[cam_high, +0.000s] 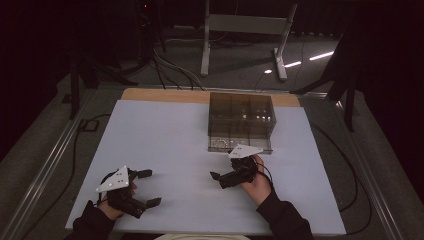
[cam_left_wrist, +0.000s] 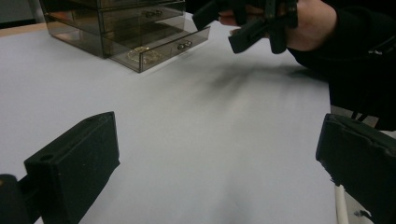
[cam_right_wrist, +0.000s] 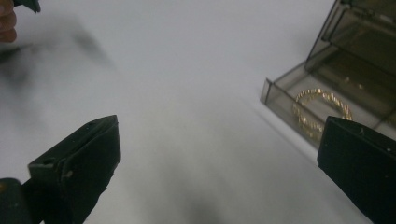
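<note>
Gold bracelet (cam_right_wrist: 322, 109) lying in open bottom drawer (cam_left_wrist: 159, 51) of smoky box (cam_high: 241, 117) on worktop (cam_high: 165, 145). Looking light, stiff, slippery; taking by rim. Right gripper (cam_high: 231, 176) hovering near, jaws wide; left gripper (cam_high: 145, 187) resting apart, jaws wide.

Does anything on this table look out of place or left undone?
Only the smoky clear plastic drawer box: its bottom drawer stands pulled out, with a twisted gold bracelet lying inside. Both tongs are open and hold nothing.

The white table (cam_high: 165, 145) is lit evenly from above while the surroundings are left dark. Soft, smeared shadows are cast on it in both gripper views (near jaws rendered slightly blurred). Bright glare streaks are seen on the floor (cam_high: 300, 62).
</note>
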